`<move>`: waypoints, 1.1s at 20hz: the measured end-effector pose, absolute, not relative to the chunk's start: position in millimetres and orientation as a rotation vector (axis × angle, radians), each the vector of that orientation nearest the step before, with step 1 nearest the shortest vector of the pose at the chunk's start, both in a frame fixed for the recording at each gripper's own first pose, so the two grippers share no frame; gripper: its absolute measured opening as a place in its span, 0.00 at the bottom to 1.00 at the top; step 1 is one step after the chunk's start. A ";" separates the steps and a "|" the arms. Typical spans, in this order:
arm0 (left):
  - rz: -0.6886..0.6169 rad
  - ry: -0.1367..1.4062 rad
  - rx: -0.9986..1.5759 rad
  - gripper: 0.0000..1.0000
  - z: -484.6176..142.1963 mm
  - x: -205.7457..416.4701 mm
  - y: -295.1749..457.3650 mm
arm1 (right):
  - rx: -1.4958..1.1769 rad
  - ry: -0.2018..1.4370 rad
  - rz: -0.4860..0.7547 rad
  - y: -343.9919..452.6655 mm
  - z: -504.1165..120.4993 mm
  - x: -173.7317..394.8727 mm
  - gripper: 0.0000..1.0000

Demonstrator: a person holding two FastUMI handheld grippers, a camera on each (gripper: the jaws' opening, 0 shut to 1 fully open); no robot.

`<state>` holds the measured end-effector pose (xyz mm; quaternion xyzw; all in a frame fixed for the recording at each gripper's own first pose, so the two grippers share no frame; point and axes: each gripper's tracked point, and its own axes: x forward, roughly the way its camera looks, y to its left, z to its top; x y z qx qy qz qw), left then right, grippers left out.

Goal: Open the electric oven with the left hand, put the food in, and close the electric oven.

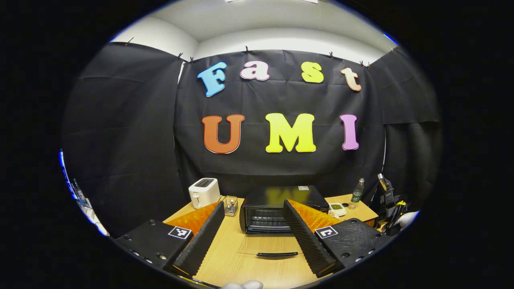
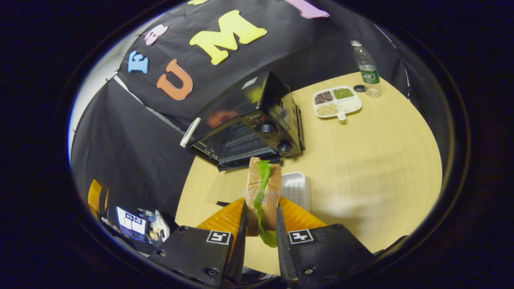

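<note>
On the light wooden desk point(image 1: 257, 269), the black electric oven point(image 1: 277, 208) sits open, its glass door point(image 1: 267, 245) folded flat toward the camera with the black bar handle point(image 1: 277, 254) at the near edge. Left gripper point(image 1: 251, 237) hangs back over the desk, fingers spread, holding nothing.

Right gripper point(image 2: 260, 224) has its fingers clamped on both bread faces of the brown-bread sandwich with green lettuce point(image 2: 263, 192), held on edge, above the desk just in front of the oven point(image 2: 249, 124) mouth. White ribbed foam tray point(image 2: 296, 189) lies on the desk beside it.

Step in hand, I judge: loading.
- Approach straight over the door, low, sandwich level with the wire rack point(image 2: 241, 142).
- Stay off the knobs point(image 2: 268, 129) side.
- Lettuce tail dangles below the fingers; likely to snag on the door edge.
- Release only once on the rack, then retract straight back.
- Left stays off the door path until right is out.
</note>
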<state>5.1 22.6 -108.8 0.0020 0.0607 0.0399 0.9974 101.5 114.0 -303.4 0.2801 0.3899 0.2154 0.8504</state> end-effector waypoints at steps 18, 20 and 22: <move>-0.064 0.170 0.088 0.96 -131.2 -10.8 49.1 | 1.262 0.471 0.121 272.6 -335.4 176.3 0.38; -0.079 0.170 0.094 0.96 -134.6 -7.9 49.1 | 1.299 0.409 0.078 277.3 -337.0 197.6 0.38; -0.088 0.178 0.104 0.96 -141.5 -3.6 50.1 | 1.327 0.362 0.052 281.9 -335.1 220.2 0.38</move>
